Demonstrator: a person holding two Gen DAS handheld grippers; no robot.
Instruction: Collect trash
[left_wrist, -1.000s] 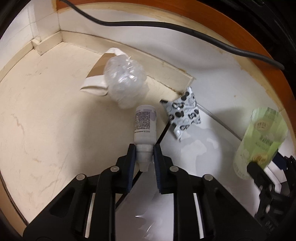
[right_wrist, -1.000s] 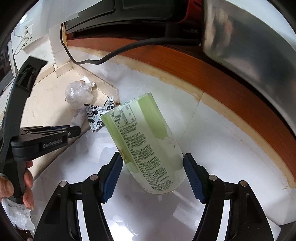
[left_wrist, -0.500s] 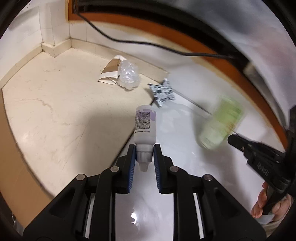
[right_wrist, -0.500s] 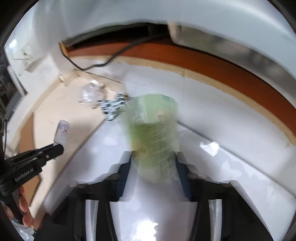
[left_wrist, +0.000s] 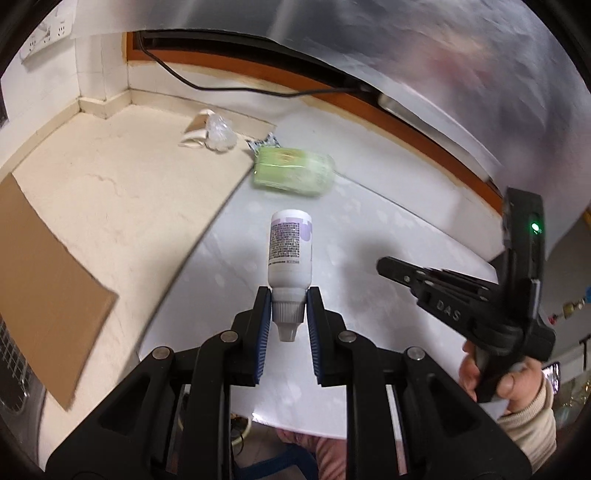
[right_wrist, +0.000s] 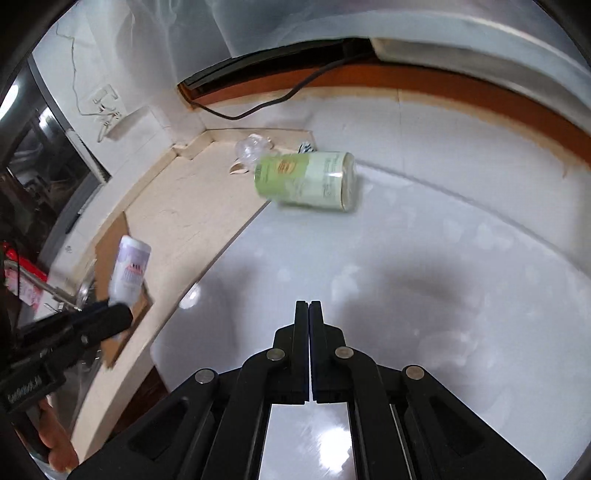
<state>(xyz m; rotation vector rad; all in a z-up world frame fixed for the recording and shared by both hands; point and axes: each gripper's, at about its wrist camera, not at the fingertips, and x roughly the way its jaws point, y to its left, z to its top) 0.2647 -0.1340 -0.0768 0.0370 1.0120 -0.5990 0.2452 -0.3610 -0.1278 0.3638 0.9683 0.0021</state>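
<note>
Blue-padded jaws of the left gripper (left_wrist: 290, 314) are clamped narrow on the ribbed cap of 1 small white plastic dropper bottle with a purple label (left_wrist: 290, 251), body pointing forward, held clear above the glossy white tabletop (left_wrist: 369, 229). Right gripper (right_wrist: 308, 321): jaws pressed fully together, holding nothing. Change since 1 second ago: the pale green translucent cylindrical container (right_wrist: 306, 181), then between the right jaws, now lies on its side on the tabletop, blurred, well apart from both grippers; judged slipped out, so that pick must be repeated. Beyond it, near the corner: 1 crumpled clear plastic wad (left_wrist: 219, 133), 1 black-and-white patterned wrapper (left_wrist: 264, 141), uncollected. Brown cardboard sheet (left_wrist: 44, 280) lies left.
</note>
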